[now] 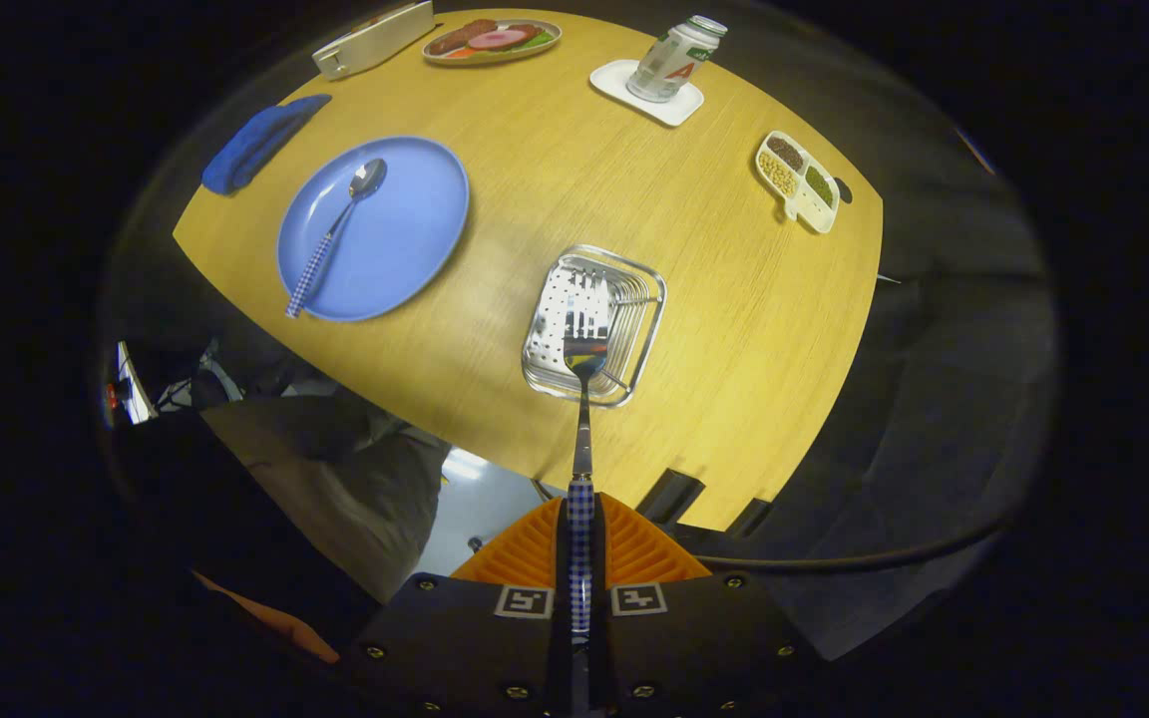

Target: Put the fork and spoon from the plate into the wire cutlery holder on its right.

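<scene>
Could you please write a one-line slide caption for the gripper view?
Gripper shut on fork above wire cutlery holder; spoon remains on blue plate.

Bottle [676, 58] on white coaster [646, 92] carried big red letter "A" on label; smaller print there was too small to read. Two square black-and-white marker tags [524, 601] sat on gripper [580, 543] body, one per finger, pattern only, no readable characters. Fingers were clamped on checked fork [581, 439] handle. No other legible text on table [574, 189].

Bright centre, dark warped, perhaps blurred rim.
</scene>
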`<state>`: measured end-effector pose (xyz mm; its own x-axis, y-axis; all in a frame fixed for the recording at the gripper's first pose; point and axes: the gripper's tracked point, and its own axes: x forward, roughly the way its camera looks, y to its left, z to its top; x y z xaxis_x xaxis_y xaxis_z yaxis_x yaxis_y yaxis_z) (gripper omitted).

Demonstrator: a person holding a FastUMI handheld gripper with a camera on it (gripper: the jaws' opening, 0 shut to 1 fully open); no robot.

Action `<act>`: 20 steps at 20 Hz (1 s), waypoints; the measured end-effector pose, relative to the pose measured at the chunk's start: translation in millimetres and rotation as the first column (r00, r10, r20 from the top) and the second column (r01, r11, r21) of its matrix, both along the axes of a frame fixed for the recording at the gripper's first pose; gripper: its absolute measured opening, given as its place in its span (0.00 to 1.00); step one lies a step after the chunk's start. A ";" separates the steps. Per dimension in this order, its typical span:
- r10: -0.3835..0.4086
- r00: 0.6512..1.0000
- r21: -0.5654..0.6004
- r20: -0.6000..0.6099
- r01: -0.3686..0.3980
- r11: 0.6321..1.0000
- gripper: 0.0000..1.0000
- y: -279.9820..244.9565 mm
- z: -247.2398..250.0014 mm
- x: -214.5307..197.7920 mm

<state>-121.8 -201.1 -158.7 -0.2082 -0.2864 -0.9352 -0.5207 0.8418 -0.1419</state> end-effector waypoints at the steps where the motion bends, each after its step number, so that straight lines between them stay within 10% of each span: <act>1: 0.024 0.999 -0.015 -0.035 -0.025 1.000 0.07 -5.4 -0.3 -0.6; 10: 0.124 0.941 -0.081 -0.314 -0.157 0.984 0.07 -18.9 -32.8 27.1; 20: 0.126 0.940 -0.045 -0.317 -0.147 0.988 0.12 -4.3 -52.7 49.3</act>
